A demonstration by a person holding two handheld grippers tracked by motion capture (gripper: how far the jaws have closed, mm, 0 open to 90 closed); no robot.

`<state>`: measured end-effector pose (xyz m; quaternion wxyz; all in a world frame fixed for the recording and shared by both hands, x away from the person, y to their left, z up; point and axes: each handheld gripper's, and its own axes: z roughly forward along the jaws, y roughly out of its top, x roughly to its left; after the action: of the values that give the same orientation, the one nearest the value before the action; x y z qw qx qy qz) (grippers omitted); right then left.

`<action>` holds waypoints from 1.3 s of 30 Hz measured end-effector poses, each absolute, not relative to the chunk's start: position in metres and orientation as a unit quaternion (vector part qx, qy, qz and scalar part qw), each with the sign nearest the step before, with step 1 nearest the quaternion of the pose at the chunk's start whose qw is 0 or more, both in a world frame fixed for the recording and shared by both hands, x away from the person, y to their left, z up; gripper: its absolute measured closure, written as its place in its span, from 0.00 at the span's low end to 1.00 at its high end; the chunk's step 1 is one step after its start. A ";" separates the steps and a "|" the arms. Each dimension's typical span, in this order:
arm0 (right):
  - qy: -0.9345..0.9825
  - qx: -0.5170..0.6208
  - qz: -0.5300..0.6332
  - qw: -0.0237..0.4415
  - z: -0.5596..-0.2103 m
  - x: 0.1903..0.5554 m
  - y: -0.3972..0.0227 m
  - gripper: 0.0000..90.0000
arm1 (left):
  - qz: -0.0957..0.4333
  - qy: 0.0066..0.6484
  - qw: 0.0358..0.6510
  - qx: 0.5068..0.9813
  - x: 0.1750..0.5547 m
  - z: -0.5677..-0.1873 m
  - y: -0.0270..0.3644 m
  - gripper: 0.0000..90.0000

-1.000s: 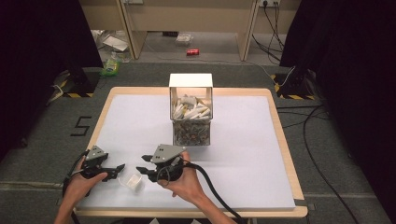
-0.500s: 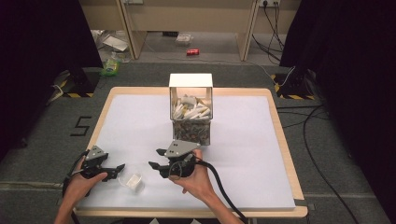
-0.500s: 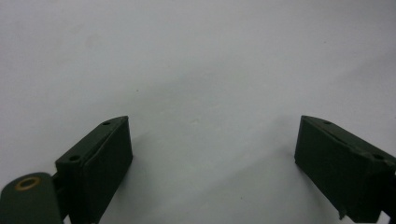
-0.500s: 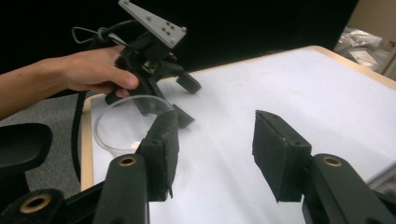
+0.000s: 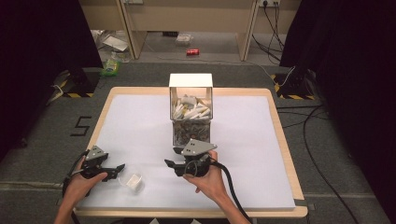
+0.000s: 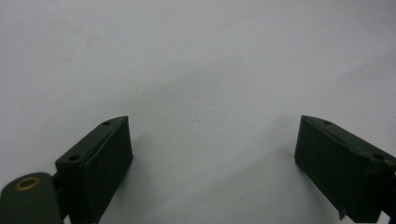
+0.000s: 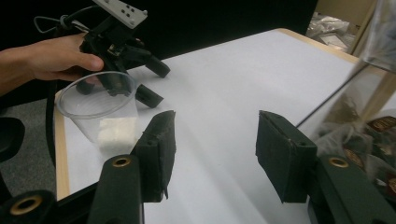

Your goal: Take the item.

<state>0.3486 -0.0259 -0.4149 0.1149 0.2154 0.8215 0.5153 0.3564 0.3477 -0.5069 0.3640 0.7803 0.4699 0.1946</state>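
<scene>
The right gripper [image 5: 172, 164] has just been opening its jaws, and nothing is lying between them. The clear plastic cup [image 7: 100, 105], with a white packet [image 7: 116, 132] inside, is standing just beside its fingers [image 7: 159, 144]. The left gripper [image 5: 119, 170] is resting released, its fingers near the cup.

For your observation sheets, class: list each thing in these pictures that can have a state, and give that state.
Left gripper: open, nothing between its jaws, held low over the table.
Right gripper: open, jaws just been opening, nothing between them.
Clear plastic cup: upright on the table, a white packet inside.
Clear box: upright, open-topped, upper compartment holding white packets, lower one dark packets.
</scene>
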 end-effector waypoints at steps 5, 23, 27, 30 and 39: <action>0.816 0.230 0.516 0.124 -0.415 0.349 -0.040 0.52 | 0.194 0.470 0.365 0.780 0.356 -0.507 0.348 0.12; 0.804 0.273 0.508 0.146 -0.422 0.348 -0.080 0.51 | 0.195 0.470 0.364 0.780 0.356 -0.507 0.348 0.12; 0.801 0.281 0.506 0.151 -0.423 0.346 -0.089 0.51 | 0.195 0.470 0.364 0.780 0.356 -0.507 0.348 0.12; 0.801 0.285 0.504 0.154 -0.423 0.345 -0.094 0.50 | 0.195 0.469 0.364 0.781 0.356 -0.507 0.348 0.12; 0.793 0.306 0.500 0.165 -0.427 0.342 -0.115 0.50 | 0.195 0.470 0.364 0.780 0.356 -0.507 0.348 0.12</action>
<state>0.3423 -0.1151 -0.4272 0.1649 0.3058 0.7933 0.5000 0.3564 0.3477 -0.5069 0.3638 0.7804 0.4697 0.1948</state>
